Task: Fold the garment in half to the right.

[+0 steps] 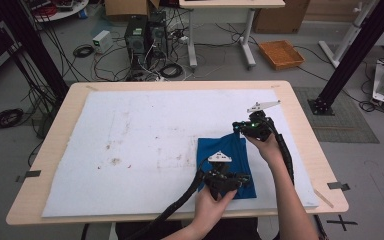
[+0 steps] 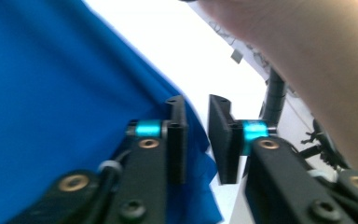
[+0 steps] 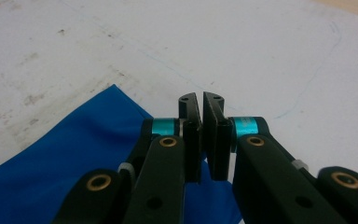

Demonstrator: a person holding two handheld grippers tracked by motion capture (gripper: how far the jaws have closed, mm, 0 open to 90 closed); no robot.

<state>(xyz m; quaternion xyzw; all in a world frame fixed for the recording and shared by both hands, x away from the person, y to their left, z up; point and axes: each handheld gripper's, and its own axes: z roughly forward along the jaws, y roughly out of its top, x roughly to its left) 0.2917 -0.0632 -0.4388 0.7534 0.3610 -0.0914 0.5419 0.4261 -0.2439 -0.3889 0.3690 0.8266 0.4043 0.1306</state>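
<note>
Item: blue cloth (image 1: pixel 223 159), folded, on bench pad (image 1: pixel 145 145) | long axis: near-to-far | left gripper (image 1: pixel 228 184): fingers parted, near edge between, unpinched | right gripper (image 1: pixel 245 127): fingers pressed on far corner.

Both forearms enter from the near edge, right of centre. The left hand (image 1: pixel 211 204) holds the left gripper (image 1: pixel 228 181) low at the near side, pointed right; its 2 jaws stand slightly apart with a clear gap. The right forearm reaches farther; the right hand (image 1: pixel 266 146) holds the right gripper (image 1: pixel 240 126) pointed left, its 2 jaws almost together, a thin slit between them.
</note>
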